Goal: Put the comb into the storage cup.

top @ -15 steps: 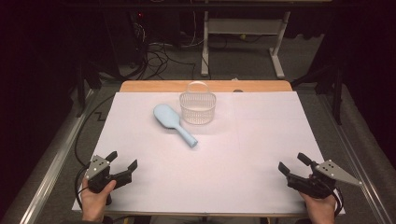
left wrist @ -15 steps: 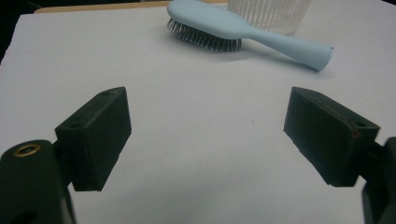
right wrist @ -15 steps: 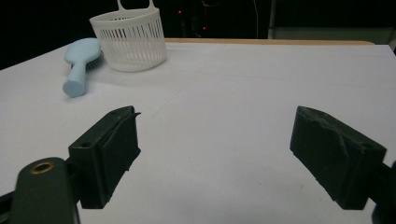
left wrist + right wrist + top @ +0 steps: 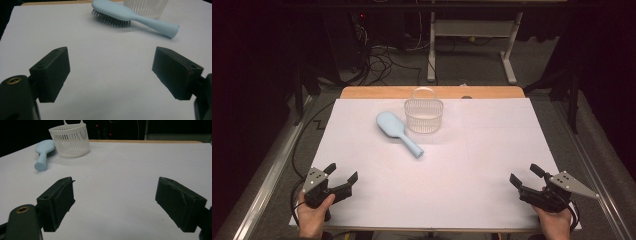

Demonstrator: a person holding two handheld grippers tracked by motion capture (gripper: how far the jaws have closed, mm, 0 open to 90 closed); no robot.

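Jaws stand wide and empty on the left gripper (image 4: 341, 176) and right gripper (image 4: 522, 177), both low at the near table (image 4: 492, 165) edge. Well ahead, the blue hairbrush (image 4: 397, 132) lies bristles down, just beside the white basket (image 4: 424, 116); probably light, rigid, slippery plastic, best pinched across its slim handle.

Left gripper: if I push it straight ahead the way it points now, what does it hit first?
Probably the light blue hairbrush. The left gripper, jaws wide open and empty, looks over bare white table cover toward the brush, with the white basket just behind. Depth is unclear; it might pass the handle tip.
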